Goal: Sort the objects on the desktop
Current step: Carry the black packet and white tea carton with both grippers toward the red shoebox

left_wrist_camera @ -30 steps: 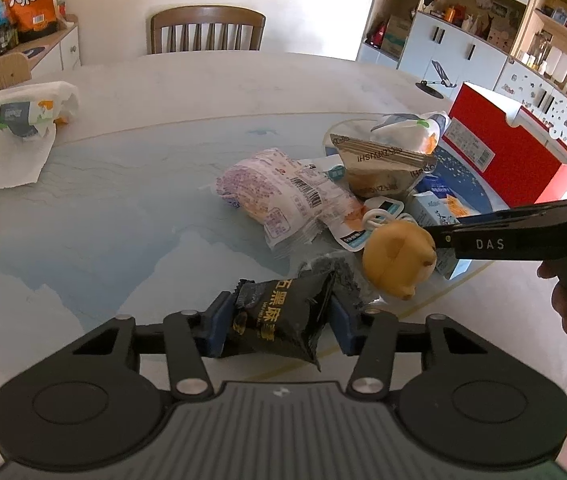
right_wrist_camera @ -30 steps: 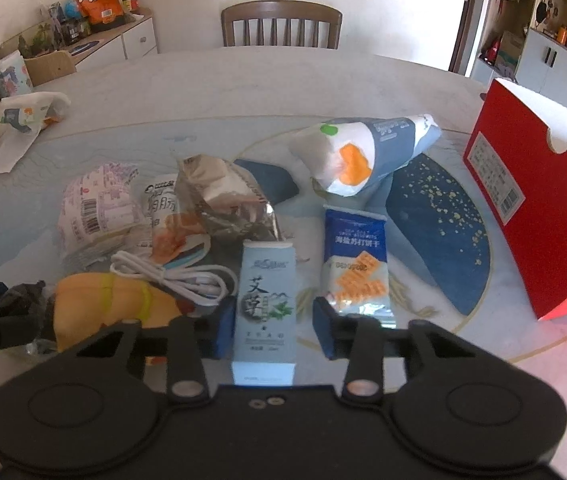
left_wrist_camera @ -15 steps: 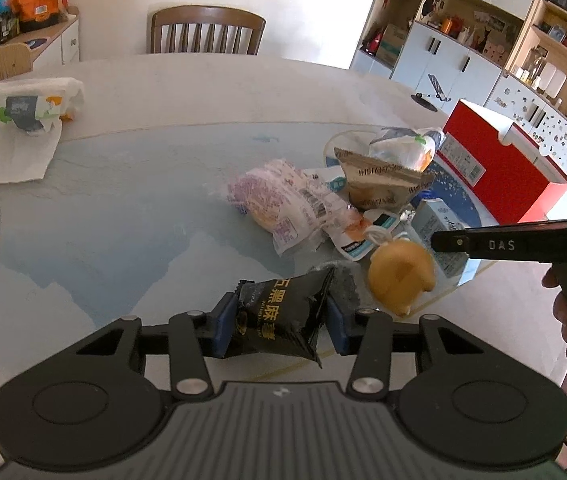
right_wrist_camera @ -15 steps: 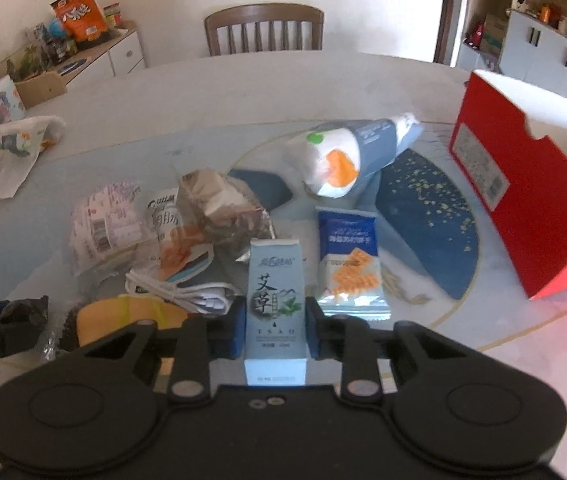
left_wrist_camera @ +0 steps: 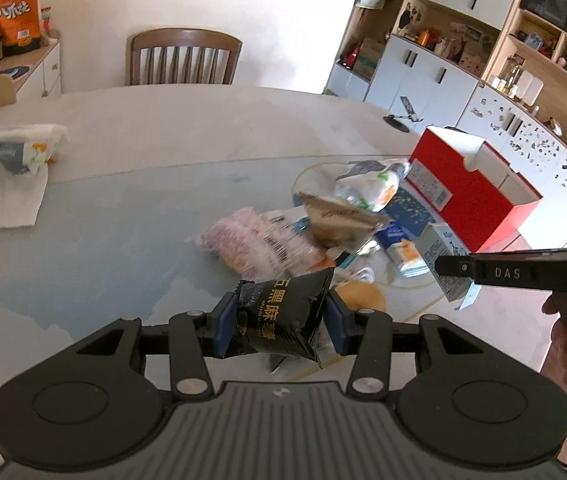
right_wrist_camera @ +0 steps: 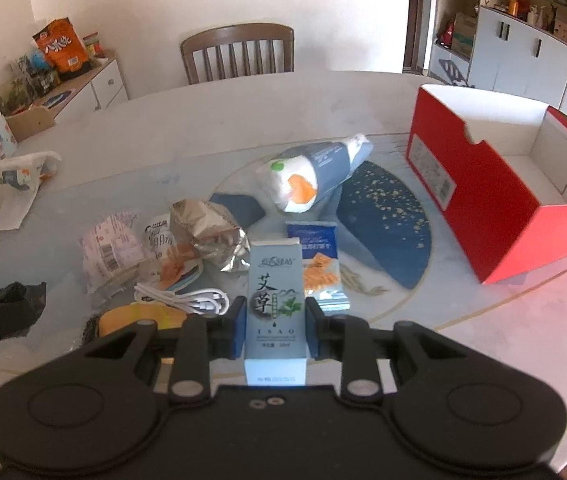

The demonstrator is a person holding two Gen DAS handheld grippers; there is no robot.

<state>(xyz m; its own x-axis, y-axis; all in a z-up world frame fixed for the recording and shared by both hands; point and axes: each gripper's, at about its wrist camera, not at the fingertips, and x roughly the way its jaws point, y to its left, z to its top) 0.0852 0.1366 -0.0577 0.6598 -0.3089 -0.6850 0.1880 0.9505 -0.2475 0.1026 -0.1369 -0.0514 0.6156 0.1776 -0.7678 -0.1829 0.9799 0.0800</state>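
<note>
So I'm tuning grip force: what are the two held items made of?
Black snack packet: seemingly glossy plastic film, with crimped edges and sheen, soft. Pale blue box: apparently matte printed cardboard, with crisp folded edges and flat faces, stiffer but crushable.

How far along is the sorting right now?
Early stage. Done: nothing visible yet; what shows of the red box interior is bare. In hand: the left gripper is shut on a black snack packet, and the right gripper on a pale blue carton. Left on the table: tissue pack, blue cracker packet, foil bag, white cable, yellow item.
</note>
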